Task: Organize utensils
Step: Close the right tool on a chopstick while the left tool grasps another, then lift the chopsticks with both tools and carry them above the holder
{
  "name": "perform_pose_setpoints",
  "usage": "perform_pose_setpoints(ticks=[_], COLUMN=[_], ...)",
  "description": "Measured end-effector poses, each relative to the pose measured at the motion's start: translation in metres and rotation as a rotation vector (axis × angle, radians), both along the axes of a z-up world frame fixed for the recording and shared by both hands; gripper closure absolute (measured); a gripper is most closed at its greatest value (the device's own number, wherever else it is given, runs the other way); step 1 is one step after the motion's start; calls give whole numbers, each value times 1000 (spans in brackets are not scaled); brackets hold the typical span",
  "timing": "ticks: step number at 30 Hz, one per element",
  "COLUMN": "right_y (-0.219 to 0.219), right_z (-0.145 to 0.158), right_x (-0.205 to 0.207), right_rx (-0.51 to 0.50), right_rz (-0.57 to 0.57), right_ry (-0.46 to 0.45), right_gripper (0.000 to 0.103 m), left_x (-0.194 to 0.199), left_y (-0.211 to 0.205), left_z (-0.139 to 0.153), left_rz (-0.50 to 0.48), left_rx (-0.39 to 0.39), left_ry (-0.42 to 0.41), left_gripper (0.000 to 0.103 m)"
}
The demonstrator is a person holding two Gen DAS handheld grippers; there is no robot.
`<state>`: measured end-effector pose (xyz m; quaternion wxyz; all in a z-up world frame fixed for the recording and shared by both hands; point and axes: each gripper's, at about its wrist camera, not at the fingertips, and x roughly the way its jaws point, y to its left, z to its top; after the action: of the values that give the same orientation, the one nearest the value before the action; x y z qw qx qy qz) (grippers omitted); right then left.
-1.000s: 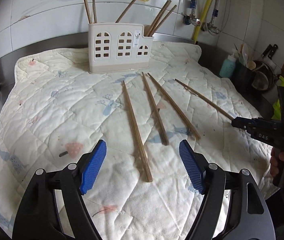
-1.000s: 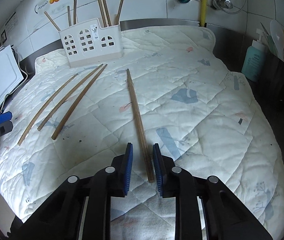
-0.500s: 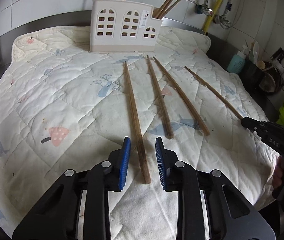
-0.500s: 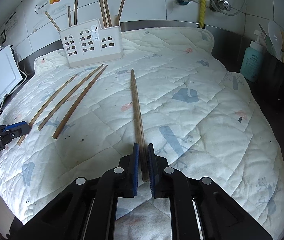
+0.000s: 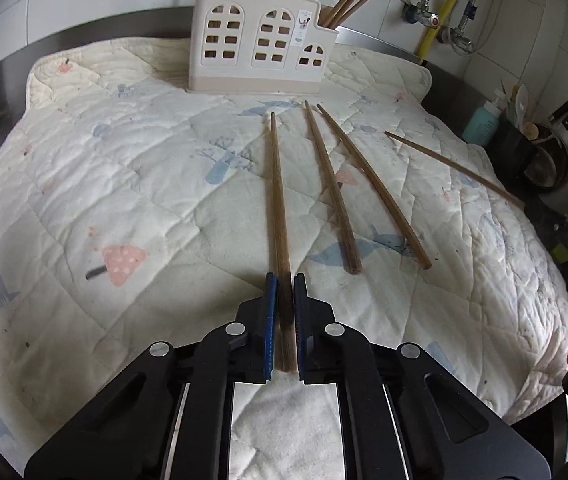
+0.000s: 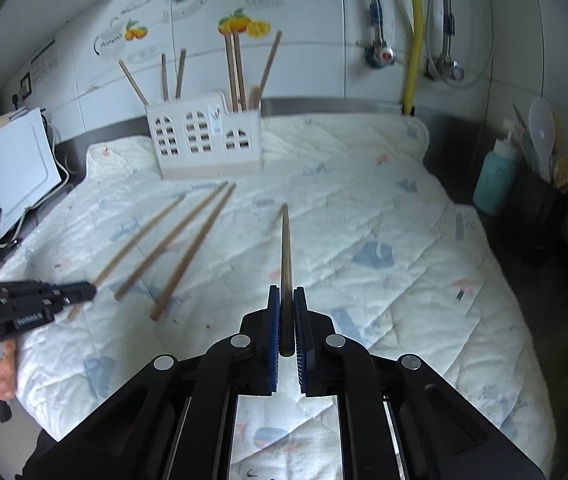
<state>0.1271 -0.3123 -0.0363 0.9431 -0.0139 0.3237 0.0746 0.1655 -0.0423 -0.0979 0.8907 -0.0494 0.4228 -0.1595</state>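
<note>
Between both jaws, clamped chopsticks (image 5: 277, 216).

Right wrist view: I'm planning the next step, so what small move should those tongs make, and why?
Probably carry the chopstick forward toward the white holder. The right tongs are shut on its thick end with the tip raised off the quilt, and the holder already stands chopsticks upright at the back.
</note>
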Motion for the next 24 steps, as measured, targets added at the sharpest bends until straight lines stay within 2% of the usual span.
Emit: perform_pose_setpoints(ticks=[4,8,11,15,19,22,24], right_y=[3,8,11,14,15,18,20], right_z=[16,26,40,68,94,103,104], right_x=[-1,1,1,6,12,13,13], right_rx=[7,4,2,-8,14,9,9], right_rz=[8,22,39,70,90,96,101], right_ry=[-30,-37,-52,-83,-113,-134,-136], right_gripper=[96,96,96,96,96,96,96], left_x=[1,0,-4,-3,-1,-6,-8], left_y=[-1,-2,2,7,14,10,5], left_z=[-1,2,16,40,42,30,21], left_rz=[12,21,21,2,-22,-37,-47], left_rx=[-8,17,-4,15,-43,-23,-7], left_ry=[11,-3,-51,-136,-86,-64,-48], left_gripper=[96,97,100,100,100,94,87])
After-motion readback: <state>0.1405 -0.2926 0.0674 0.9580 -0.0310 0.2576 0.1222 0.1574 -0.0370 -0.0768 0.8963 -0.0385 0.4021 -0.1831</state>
